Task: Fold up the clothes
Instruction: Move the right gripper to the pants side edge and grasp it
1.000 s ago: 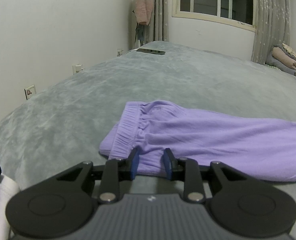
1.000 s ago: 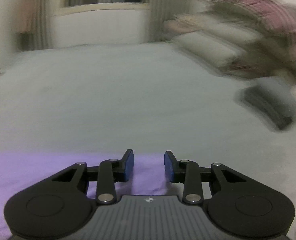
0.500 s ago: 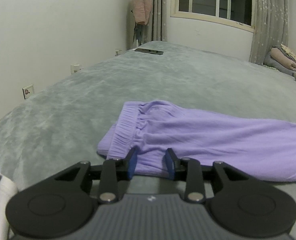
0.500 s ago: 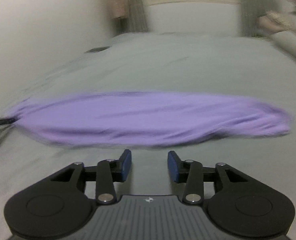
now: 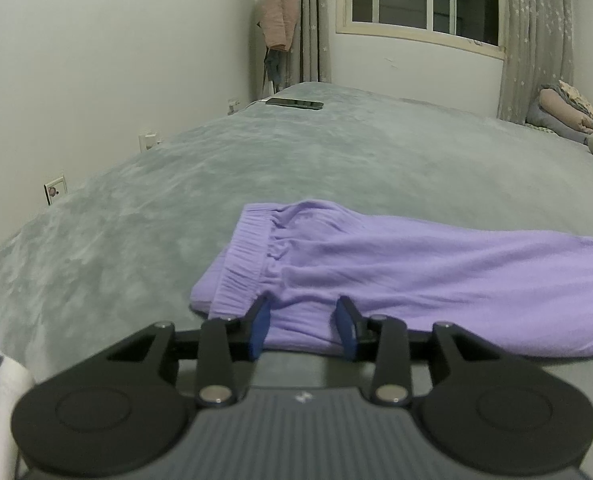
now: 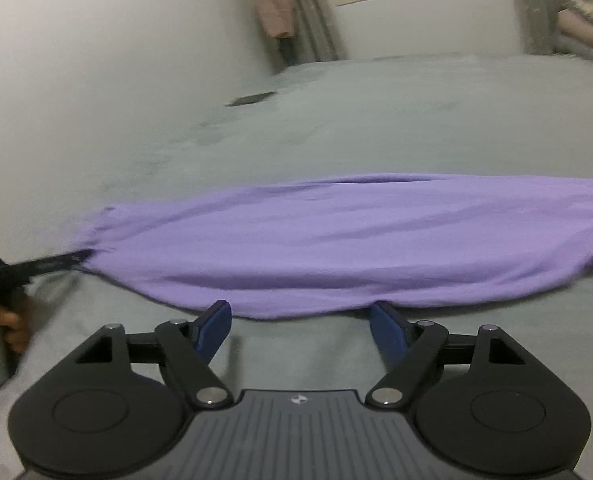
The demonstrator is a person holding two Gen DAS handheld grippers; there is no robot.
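Note:
Purple trousers (image 5: pixel 416 276) lie folded lengthwise on the grey bed cover (image 5: pixel 136 240), with the elastic waistband at the left. My left gripper (image 5: pixel 304 326) sits at their near edge by the waist. Its jaws are opening, the fabric edge lies between the blue pads, and they do not press on it. In the right wrist view the trousers (image 6: pixel 336 240) stretch across the frame. My right gripper (image 6: pixel 300 326) hovers just short of their near edge at mid-length. Its jaws are opening wide and nothing is between them. The left gripper (image 6: pixel 76 258) shows at the waist end.
A dark phone (image 5: pixel 294 103) lies near the bed's far left corner. Pillows and bedding (image 5: pixel 568 114) are piled at the far right. The wall with sockets (image 5: pixel 55 191) runs along the bed's left side. A white sleeve (image 5: pixel 0 392) shows at lower left.
The right gripper swung from facing the pillows round to the trousers' near edge, and its jaws spread much wider. The left gripper stayed put while its jaws widened a little.

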